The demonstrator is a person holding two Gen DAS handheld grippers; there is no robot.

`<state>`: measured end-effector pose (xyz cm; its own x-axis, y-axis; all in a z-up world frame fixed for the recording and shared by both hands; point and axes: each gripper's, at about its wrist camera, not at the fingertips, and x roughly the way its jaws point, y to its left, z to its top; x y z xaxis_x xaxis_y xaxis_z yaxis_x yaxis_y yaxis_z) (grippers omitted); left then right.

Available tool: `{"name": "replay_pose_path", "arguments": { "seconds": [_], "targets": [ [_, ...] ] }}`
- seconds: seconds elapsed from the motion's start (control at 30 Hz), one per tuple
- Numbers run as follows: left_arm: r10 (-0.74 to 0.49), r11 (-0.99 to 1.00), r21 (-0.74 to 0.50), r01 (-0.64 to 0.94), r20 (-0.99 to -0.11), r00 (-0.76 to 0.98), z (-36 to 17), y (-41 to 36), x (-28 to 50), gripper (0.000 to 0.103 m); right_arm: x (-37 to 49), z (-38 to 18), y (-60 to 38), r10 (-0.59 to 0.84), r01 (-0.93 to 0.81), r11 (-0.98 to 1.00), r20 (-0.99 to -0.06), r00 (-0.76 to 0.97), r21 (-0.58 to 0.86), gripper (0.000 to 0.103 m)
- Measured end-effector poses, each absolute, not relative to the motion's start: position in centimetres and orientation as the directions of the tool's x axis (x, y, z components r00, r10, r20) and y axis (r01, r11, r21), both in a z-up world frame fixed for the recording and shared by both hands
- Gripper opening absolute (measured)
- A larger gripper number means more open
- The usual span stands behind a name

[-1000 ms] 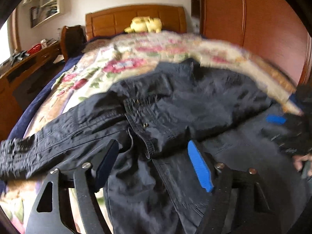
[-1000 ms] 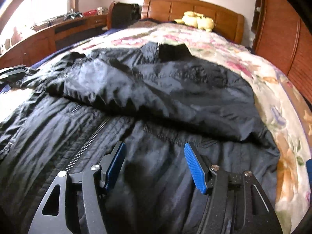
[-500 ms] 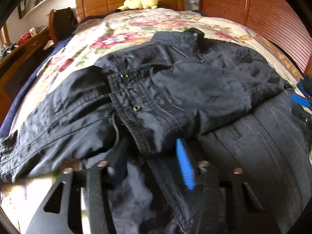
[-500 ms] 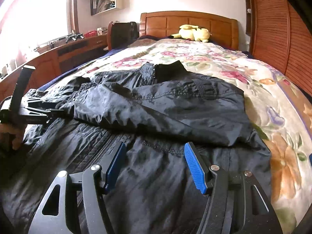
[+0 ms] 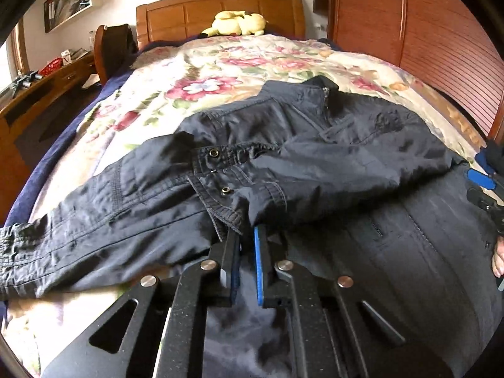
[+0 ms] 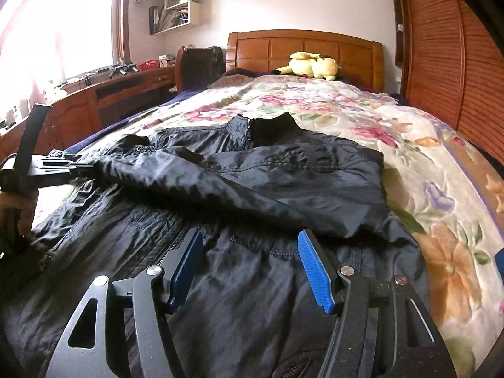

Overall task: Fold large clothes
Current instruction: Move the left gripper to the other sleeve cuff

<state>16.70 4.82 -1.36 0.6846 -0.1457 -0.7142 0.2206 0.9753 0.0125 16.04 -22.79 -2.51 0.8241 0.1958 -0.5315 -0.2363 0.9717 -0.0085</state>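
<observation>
A dark navy jacket (image 5: 346,163) lies front up on the flowered bedspread (image 5: 220,72), collar toward the headboard. One sleeve is folded across its chest, and the snap-buttoned cuff (image 5: 226,189) ends in front of my left gripper (image 5: 245,236). The jaws are closing, almost together, with the cuff's hem pinched between the blue pads. The other sleeve (image 5: 94,220) stretches out to the left. In the right wrist view the jacket (image 6: 283,176) fills the foreground. My right gripper (image 6: 249,245) hovers open over its lower front, nothing between the pads. The left gripper (image 6: 63,170) shows at the left edge.
A yellow plush toy (image 6: 310,64) lies by the wooden headboard (image 6: 302,47). A slatted wooden wardrobe (image 5: 425,37) runs along the bed's right side. A desk (image 5: 41,88) and a chair (image 5: 113,47) stand on the left. A person's hand (image 6: 19,208) holds the left gripper.
The left jaws have gone from wide open to nearly shut, closing on the cuff hem. The right gripper has pulled back and tilted up slightly, still open.
</observation>
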Motion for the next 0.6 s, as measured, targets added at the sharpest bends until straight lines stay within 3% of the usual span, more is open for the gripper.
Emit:
{"name": "replay_pose_path", "arguments": {
  "seconds": [0.2, 0.3, 0.47, 0.6],
  "targets": [
    [-0.145, 0.978, 0.001, 0.207, -0.708, 0.691, -1.2, 6.3, 15.3, 0.02, 16.0, -2.7, -22.7, 0.198, -0.244, 0.97, -0.535, 0.821, -0.016, 0.065],
    [-0.137, 0.984, -0.009, 0.18, -0.687, 0.713, -1.1, 8.3, 14.4, 0.04, 16.1, -2.5, -22.5, 0.196, -0.243, 0.97, -0.535, 0.822, -0.017, 0.065],
    [-0.064, 0.995, 0.01, 0.099, -0.692, 0.719, -1.4, 12.8, 14.2, 0.052, 16.3, -2.6, -22.3, 0.191, -0.238, 0.971, -0.537, 0.822, -0.02, 0.065],
    [0.012, 1.0, 0.022, 0.004, -0.695, 0.719, -1.8, 17.1, 14.3, 0.068, 16.2, -2.5, -22.2, 0.187, -0.237, 0.971, -0.533, 0.825, -0.025, 0.065]
  ]
}}
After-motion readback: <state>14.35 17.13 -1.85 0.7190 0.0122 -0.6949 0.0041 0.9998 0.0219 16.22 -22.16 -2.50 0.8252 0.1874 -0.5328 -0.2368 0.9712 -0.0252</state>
